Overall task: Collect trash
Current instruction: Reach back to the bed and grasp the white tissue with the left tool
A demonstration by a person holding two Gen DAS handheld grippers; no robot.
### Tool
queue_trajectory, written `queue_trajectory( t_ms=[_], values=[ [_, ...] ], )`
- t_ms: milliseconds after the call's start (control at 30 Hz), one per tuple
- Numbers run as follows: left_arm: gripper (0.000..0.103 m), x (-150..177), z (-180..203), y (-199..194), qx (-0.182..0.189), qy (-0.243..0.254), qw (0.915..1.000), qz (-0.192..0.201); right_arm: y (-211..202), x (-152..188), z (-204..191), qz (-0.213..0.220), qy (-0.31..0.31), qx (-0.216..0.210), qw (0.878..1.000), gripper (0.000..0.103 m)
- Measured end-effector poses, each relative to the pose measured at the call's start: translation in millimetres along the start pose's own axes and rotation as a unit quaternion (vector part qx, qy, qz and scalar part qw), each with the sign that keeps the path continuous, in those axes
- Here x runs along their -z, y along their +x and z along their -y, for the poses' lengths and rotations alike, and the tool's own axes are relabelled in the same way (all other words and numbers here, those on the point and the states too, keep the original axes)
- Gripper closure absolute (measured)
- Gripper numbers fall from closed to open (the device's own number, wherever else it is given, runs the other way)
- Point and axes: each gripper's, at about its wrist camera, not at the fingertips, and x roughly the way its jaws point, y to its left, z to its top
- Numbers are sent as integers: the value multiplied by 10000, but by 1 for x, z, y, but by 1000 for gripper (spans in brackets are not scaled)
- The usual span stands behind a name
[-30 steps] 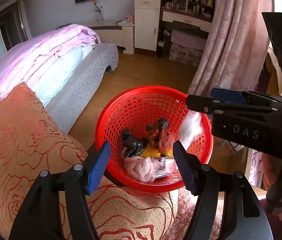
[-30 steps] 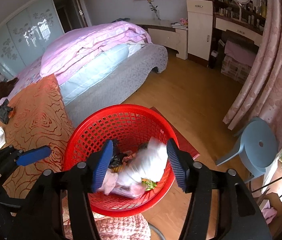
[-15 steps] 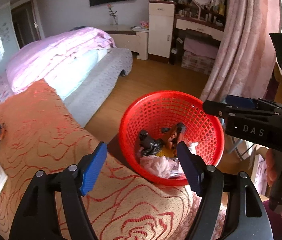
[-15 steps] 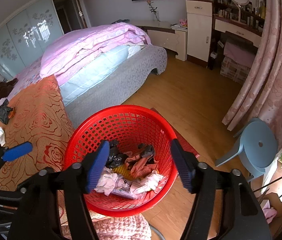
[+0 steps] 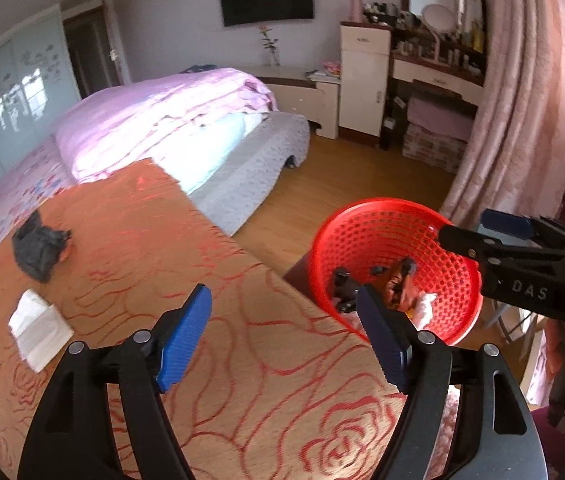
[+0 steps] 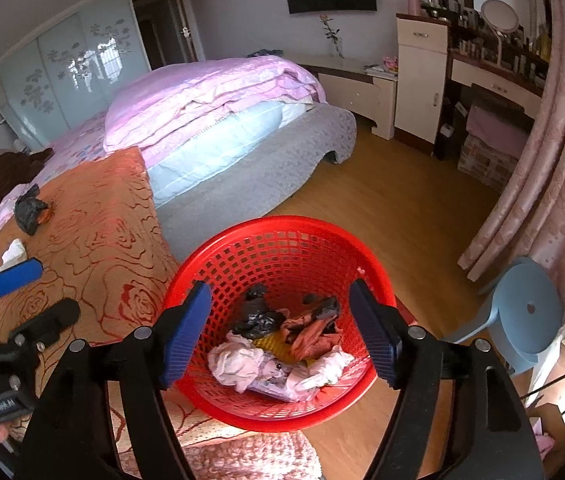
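The left gripper hangs over the orange rose-patterned bedspread, its jaws wide and just opened further, nothing between them; the right gripper hovers above the red basket, jaws likewise just spread, empty. In the basket lies crumpled trash (white tissue, black and pinkish scraps). Farther off on the bedspread sit a white tissue and, beyond it, a dark crumpled bag, well apart from the basket; behind them rises the pink quilt.
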Motion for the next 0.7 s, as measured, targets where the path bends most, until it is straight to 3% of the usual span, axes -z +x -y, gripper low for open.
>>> queue_trajectory(
  t_ms=[467,700],
  values=[
    [31,10,-76,-27,-550,-928,9940,186,-2,-1,-66,50,-444,-321,9985,29],
    [31,17,-115,-32,-771,-1369,9875,146,-4,-15,-107,196,-499,-748,9958,29]
  ],
)
